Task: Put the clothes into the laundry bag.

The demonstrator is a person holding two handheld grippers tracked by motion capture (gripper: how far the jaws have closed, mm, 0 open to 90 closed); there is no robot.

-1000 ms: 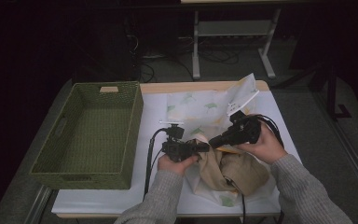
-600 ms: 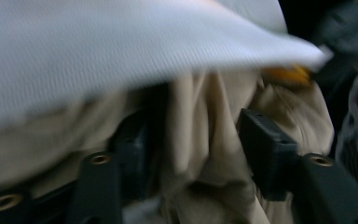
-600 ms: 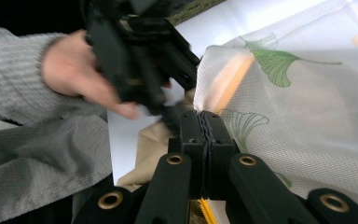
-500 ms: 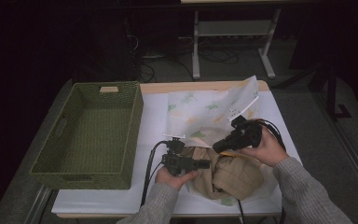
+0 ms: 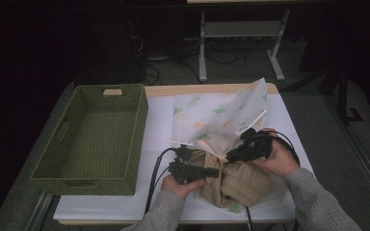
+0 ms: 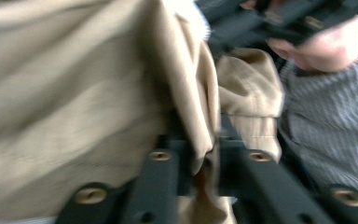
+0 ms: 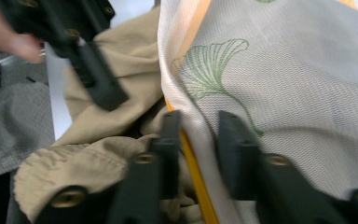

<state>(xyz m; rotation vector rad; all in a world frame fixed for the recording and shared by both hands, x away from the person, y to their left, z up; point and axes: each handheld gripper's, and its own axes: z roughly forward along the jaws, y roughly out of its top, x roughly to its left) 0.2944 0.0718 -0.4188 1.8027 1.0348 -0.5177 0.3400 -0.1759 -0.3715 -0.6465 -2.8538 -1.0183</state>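
Just right of the green woven basket point(image 5: 94, 139), the left claw point(image 6: 204, 161) has been closing and clamps a fold of crumpled beige garment point(image 5: 236, 180). The right claw point(image 7: 196, 140), also closing, pinches the white leaf-print mesh bag's point(image 5: 217, 115) rim; it should hold the mouth wide, feeding fabric gradually.

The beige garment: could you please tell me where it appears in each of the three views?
High view: the beige garment lies bunched at the table's near edge, between the hands.
Left gripper view: the beige garment spreads across the left and centre.
Right gripper view: the beige garment sits lower left.
Shared landmark: the leaf-print mesh bag beside it.
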